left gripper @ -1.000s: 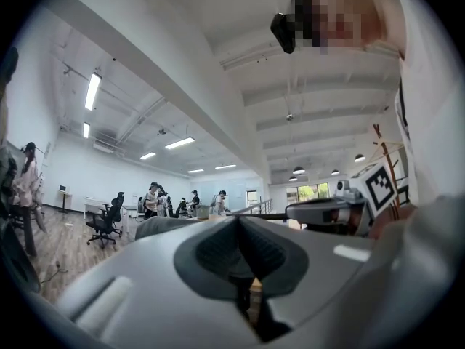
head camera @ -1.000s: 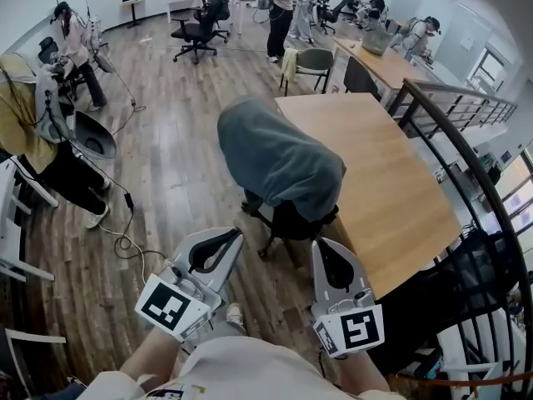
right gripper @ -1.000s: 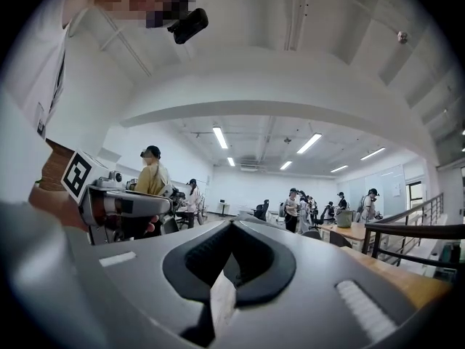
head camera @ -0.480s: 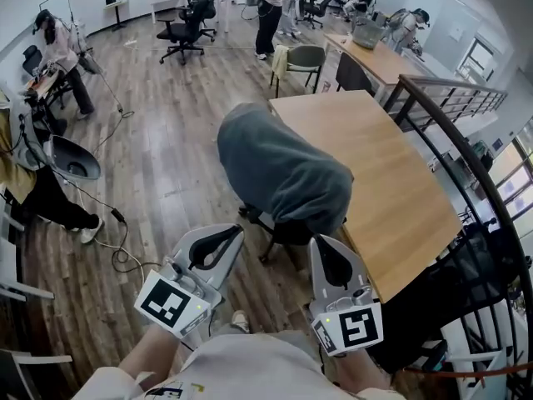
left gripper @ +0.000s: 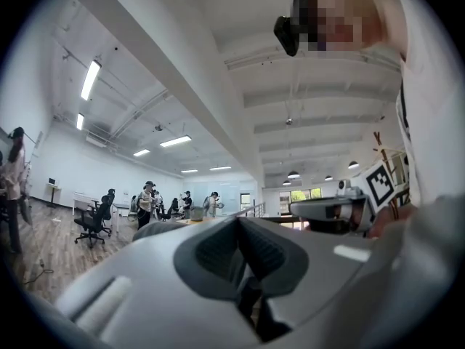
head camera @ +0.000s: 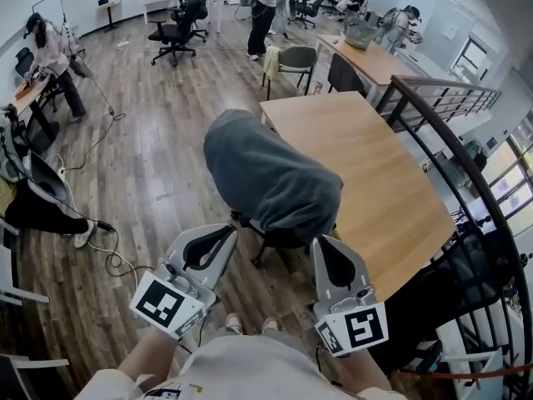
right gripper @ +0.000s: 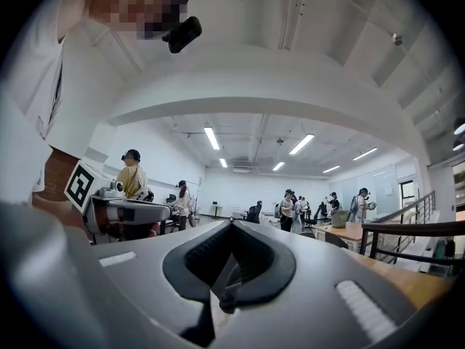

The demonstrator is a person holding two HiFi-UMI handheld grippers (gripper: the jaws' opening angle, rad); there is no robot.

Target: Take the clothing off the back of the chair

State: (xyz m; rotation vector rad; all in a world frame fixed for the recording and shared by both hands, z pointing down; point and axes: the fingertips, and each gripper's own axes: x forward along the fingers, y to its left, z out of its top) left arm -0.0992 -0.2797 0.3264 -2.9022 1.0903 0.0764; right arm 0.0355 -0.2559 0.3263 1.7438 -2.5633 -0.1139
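A: Both tools sit level, short of the target. Left gripper point(head camera: 223, 233) and right gripper point(head camera: 326, 248) each have their fingers pressed together, with nothing between them.

B: And the grey garment point(head camera: 271, 177) is draped right over the back of the black chair point(head camera: 279, 238), which stands against the left edge of the wooden tabletop point(head camera: 375, 190).

A: Here's the worry: shut fingers can't pinch cloth. Pushed in like that, they'd only shove the fabric or nudge the chair.

B: Agreed. That garment caps the backrest like a hood, too. I'd say a straight pull toward the near side drags the chair along instead of freeing the cloth. It wants lifting first.

A: A one-sided grab is the other trap. The far half could snag on the backrest or catch the tabletop's edge.

B: Mind that cable point(head camera: 112, 261) on the floor at the left, too.
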